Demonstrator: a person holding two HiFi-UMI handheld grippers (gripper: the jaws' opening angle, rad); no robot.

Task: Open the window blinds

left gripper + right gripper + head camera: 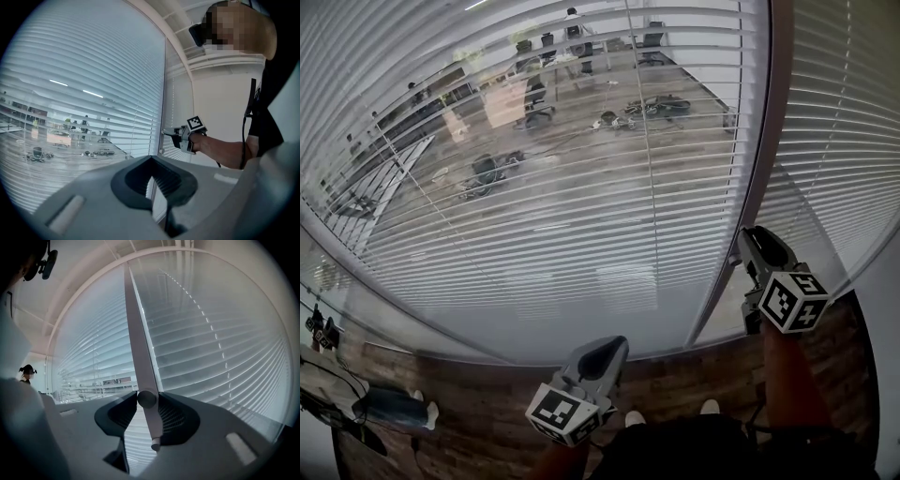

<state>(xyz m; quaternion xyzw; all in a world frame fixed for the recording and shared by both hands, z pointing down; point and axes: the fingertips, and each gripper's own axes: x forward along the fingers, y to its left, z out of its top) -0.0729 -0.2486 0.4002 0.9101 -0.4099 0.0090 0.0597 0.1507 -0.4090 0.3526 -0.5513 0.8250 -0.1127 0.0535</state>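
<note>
Up close, the right gripper [146, 399] is clenched on the pale wand [153, 430]. The wand runs upright between its jaws with a pad against each side, and its lower tip hangs just below them. Only that gripper's own view shows this hold. From the head view the wand is lost against the dark window post [766, 159], and only the gripper's marker cube [794, 300] and the arm behind it are plain. The left gripper [151, 164] hangs lower and nearer the person, well apart from the glass, with its jaws together at the tips and nothing between them. Its view alone takes in the other gripper side-on, pointing level at the post on a bare forearm [220, 152]. The blinds [581, 187] cover both panes. Left of the post their slats are tilted enough to show a desk [503, 105] in an office beyond, while those to the right look denser. Only the head view takes in the brown wooden floor [469, 403].
</note>
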